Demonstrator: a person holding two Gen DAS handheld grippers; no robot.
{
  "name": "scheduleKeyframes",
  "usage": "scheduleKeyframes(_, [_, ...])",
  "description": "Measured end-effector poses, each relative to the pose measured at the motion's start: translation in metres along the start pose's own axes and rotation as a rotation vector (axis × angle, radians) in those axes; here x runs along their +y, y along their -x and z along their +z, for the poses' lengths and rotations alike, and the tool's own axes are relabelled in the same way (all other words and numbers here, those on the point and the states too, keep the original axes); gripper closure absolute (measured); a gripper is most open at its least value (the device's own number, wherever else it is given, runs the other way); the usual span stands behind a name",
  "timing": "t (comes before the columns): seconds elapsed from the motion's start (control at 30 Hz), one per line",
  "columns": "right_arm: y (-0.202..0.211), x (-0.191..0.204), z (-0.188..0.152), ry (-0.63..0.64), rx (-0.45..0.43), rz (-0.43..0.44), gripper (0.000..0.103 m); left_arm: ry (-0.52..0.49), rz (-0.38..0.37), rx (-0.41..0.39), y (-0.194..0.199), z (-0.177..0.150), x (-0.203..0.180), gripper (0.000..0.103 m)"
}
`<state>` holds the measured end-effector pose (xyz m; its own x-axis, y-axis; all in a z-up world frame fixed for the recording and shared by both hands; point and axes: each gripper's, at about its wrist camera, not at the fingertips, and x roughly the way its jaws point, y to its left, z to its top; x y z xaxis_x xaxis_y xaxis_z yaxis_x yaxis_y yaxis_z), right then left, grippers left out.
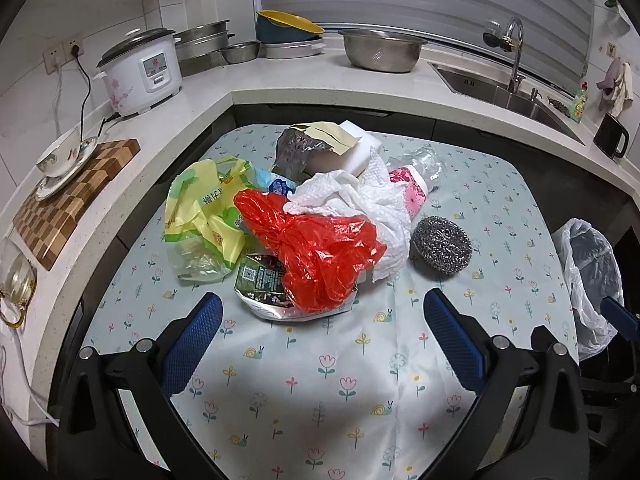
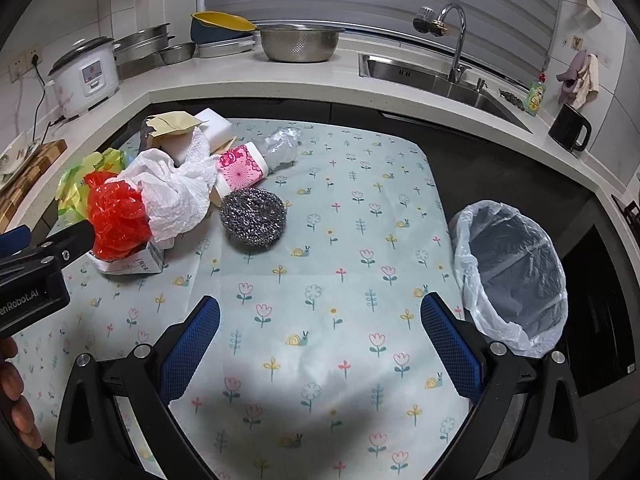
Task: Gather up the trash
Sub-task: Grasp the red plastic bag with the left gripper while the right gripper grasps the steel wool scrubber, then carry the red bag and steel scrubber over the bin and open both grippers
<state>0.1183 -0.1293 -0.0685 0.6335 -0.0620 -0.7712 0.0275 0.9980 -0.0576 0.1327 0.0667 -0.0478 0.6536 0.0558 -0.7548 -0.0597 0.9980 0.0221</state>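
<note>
A heap of trash lies on the flowered tablecloth (image 1: pixel 320 380): a red plastic bag (image 1: pixel 316 252) (image 2: pixel 116 216), a yellow-green bag (image 1: pixel 204 208), crumpled white paper towel (image 1: pixel 360 196) (image 2: pixel 172 192), a foil snack wrapper (image 1: pixel 264 284), a pink printed roll (image 2: pixel 240 166) and a steel scourer (image 1: pixel 442 246) (image 2: pixel 253 216). My left gripper (image 1: pixel 322 314) is open just in front of the red bag and wrapper. My right gripper (image 2: pixel 320 316) is open over bare cloth, short of the scourer. A bin with a clear liner (image 2: pixel 512 272) (image 1: pixel 592 276) stands at the table's right edge.
A white counter wraps around the table, with a rice cooker (image 1: pixel 140 72), steel bowls (image 1: pixel 382 50), a chequered cutting board (image 1: pixel 72 200) carrying a cup, a sink (image 2: pixel 440 76) with its tap and a black mug (image 2: pixel 570 128). A person's hand (image 2: pixel 16 396) shows at the lower left.
</note>
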Motion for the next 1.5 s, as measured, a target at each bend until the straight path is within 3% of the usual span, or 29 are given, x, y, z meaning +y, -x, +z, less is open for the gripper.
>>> scheduleKeyframes(0.27, [-0.043,0.021,0.033,-0.023,0.016,0.087,0.007,0.032,-0.013,0.019,-0.029,0.02,0.016,0.007])
scheduleKeyframes(0.6, [-0.106,0.034,0.059,-0.058,0.052,0.121,0.009,0.047,-0.055,0.053,-0.06,0.033,0.027,0.012])
scheduleKeyframes(0.7, [-0.123,0.036,0.062,-0.072,0.078,0.128,0.013,0.047,-0.071,0.069,-0.068,0.033,0.03,0.021])
scheduleKeyframes(0.83, [-0.14,0.04,0.059,-0.074,0.113,0.142,0.022,0.046,-0.09,0.091,-0.075,0.031,0.031,0.041])
scheduleKeyframes(0.93, [-0.144,0.043,0.056,-0.077,0.126,0.182,0.033,0.049,-0.097,0.101,-0.078,0.029,0.033,0.05])
scheduleKeyframes(1.07, [-0.138,0.046,0.053,-0.066,0.109,0.185,0.039,0.044,-0.111,0.093,-0.075,0.029,0.035,0.07])
scheduleKeyframes(1.27, [-0.117,0.041,0.05,-0.069,0.076,0.191,0.044,0.042,-0.125,0.069,-0.059,0.032,0.035,0.089])
scheduleKeyframes(1.5, [-0.082,0.026,0.048,-0.078,0.022,0.16,0.045,0.025,-0.13,0.032,-0.035,0.033,0.029,0.091])
